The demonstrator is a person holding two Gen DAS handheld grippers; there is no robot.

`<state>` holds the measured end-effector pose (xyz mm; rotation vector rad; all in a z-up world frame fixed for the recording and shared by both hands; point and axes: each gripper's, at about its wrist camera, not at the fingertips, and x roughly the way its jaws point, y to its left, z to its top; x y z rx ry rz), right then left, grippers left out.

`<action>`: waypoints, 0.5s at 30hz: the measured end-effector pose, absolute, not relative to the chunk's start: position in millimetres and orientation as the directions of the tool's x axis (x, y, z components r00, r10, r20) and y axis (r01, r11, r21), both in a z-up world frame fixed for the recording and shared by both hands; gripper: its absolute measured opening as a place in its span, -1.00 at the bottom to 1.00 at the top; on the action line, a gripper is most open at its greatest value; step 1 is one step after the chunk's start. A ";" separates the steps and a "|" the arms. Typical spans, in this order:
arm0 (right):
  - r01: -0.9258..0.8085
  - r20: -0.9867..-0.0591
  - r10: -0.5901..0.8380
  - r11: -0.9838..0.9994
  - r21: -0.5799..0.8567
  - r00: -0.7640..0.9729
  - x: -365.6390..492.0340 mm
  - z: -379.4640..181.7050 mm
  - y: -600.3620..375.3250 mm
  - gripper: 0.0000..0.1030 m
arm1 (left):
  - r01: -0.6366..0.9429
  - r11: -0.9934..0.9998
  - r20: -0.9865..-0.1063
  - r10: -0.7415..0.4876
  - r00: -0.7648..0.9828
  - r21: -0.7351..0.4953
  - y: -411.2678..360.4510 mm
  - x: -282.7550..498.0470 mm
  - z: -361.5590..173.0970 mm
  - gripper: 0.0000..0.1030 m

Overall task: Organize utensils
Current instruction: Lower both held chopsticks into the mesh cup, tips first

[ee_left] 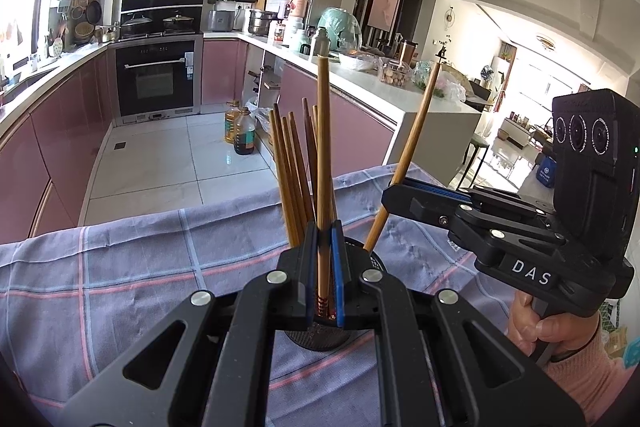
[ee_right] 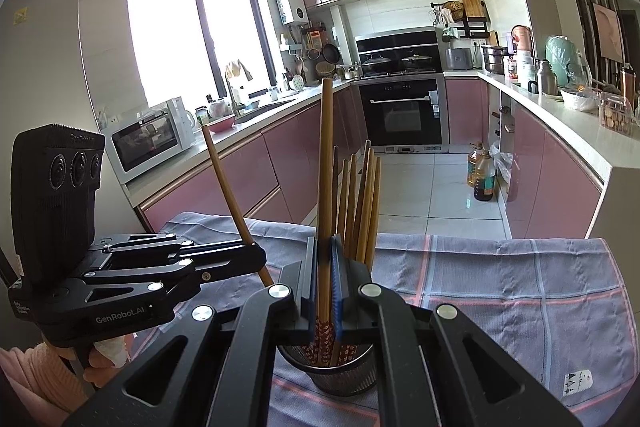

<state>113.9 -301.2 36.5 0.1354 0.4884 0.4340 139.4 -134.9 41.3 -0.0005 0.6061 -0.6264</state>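
While both tongs (ee_left: 323, 267) (ee_right: 325, 283) pinch slim wooden chopsticks (ee_left: 322, 147), round mesh holder (ee_right: 340, 371), checked cloth (ee_right: 500, 291).

Left gripper (ee_left: 324, 267) closed tight, pointing forward and slightly down. Right gripper (ee_right: 325, 283) closed the same way, tilted slightly down. Right hand (ee_left: 536, 327) grips its handle, pink sleeve at wrist. Left hand (ee_right: 100, 359) grips its handle too.
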 end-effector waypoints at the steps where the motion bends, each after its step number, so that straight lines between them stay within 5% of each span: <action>1: -0.371 -0.426 0.434 0.901 0.227 0.794 114.3 36.0 -301.0 -0.90 | 0.550 0.816 -0.533 -0.550 0.643 -0.178 -135.1 140.0 40.6 -0.86; 15: -0.369 -0.439 0.434 0.901 0.229 0.786 115.4 28.5 -300.4 -0.90 | 0.550 0.817 -0.552 -0.544 0.632 -0.174 -138.6 141.6 33.3 -0.85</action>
